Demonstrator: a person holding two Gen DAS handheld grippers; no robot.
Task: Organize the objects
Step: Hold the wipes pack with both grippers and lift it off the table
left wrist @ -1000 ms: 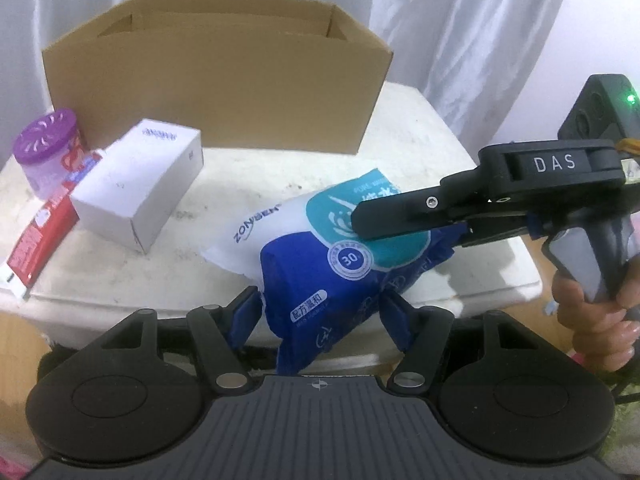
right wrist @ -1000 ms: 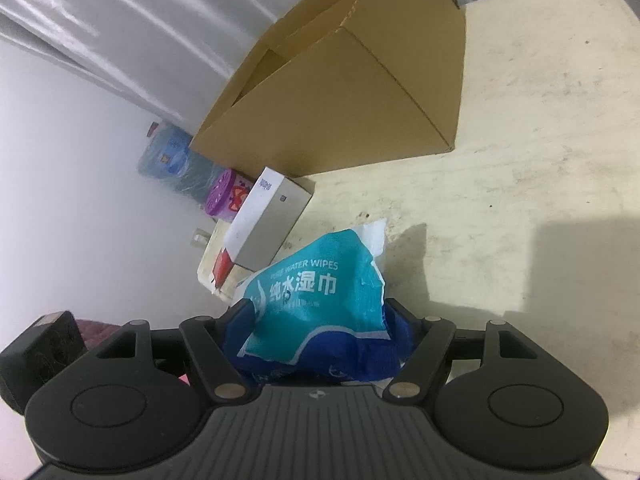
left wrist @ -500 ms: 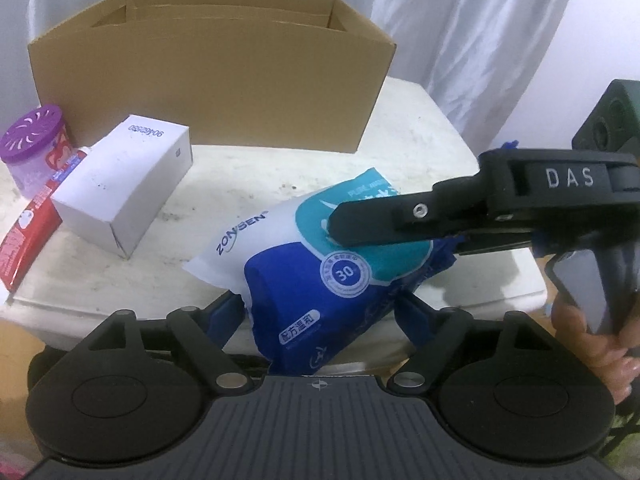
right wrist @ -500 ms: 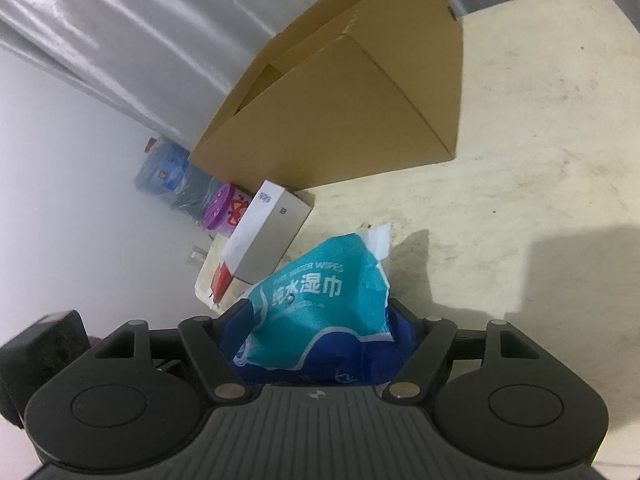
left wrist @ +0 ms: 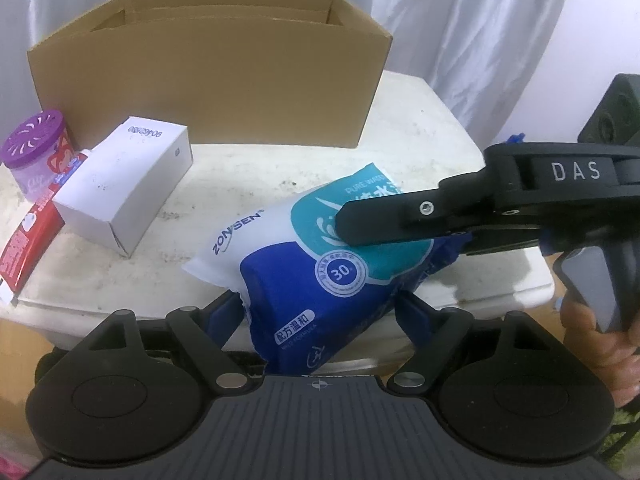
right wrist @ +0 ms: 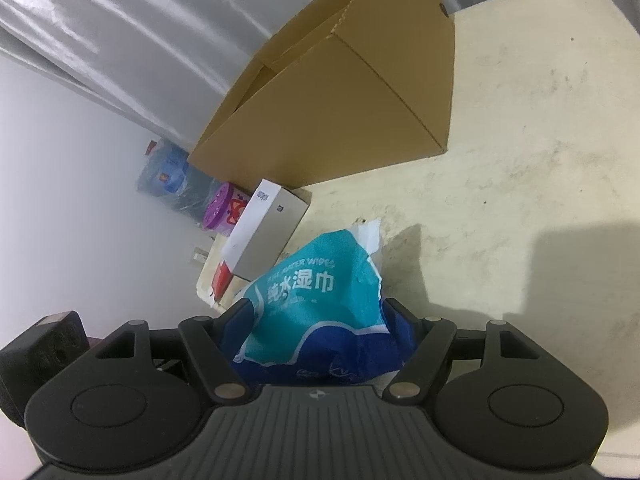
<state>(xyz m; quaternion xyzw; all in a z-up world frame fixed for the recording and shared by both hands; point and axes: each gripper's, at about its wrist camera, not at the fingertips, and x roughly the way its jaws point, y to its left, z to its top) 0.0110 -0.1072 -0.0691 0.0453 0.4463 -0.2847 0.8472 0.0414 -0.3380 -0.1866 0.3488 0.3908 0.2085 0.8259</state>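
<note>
A blue and teal wet wipes pack [left wrist: 320, 264] is held above the near edge of the white table [left wrist: 280, 172]. My left gripper [left wrist: 320, 312] is shut on its near end. My right gripper [right wrist: 318, 320] is shut on its other end; in the left wrist view its black fingers [left wrist: 384, 220] reach in from the right across the pack. The pack also shows in the right wrist view [right wrist: 316, 308]. An open cardboard box [left wrist: 212, 64] stands at the back of the table and also shows in the right wrist view [right wrist: 344, 100].
A white carton [left wrist: 128, 184] lies left of the pack. A purple air freshener [left wrist: 36, 152] and a red packet [left wrist: 28, 248] sit at the table's left edge. White curtains hang behind. A blue water jug [right wrist: 164, 172] stands beyond the table.
Both grippers have lifted the pack a little and brought it toward the cardboard box; the box and table items look lower and nearer in the left wrist view.
</note>
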